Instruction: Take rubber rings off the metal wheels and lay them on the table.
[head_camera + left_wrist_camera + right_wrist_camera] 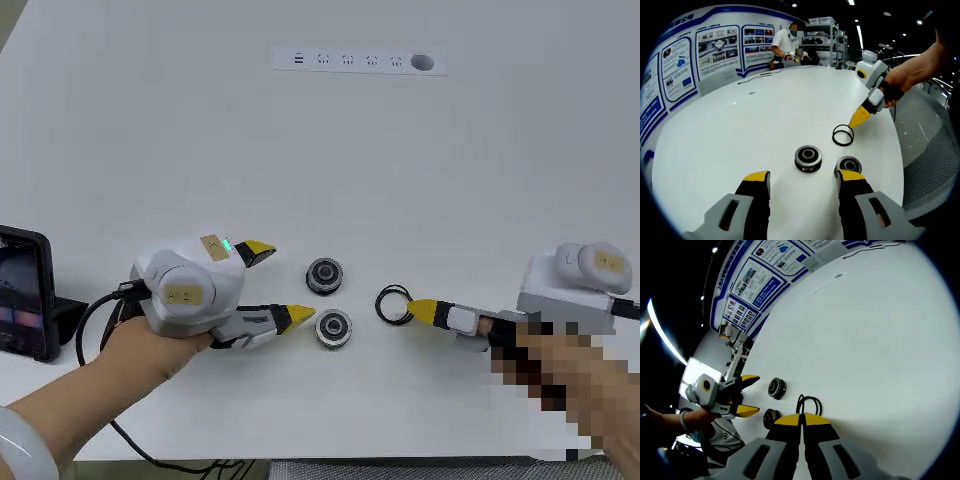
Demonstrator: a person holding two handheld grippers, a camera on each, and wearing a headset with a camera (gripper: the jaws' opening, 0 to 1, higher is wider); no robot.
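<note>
- Right gripper: jaws clenched on the ring's right edge.
- Ring: flat on the table.
- Far wheel and near wheel: both upright-faced just left of the ring, not touching it or each other.
- Left gripper: released, jaws spread wide, left of the ring beyond the 2 wheels; its lower tip sits just beside the near wheel.
- Power strip: well beyond the ring, at the table's far edge.
</note>
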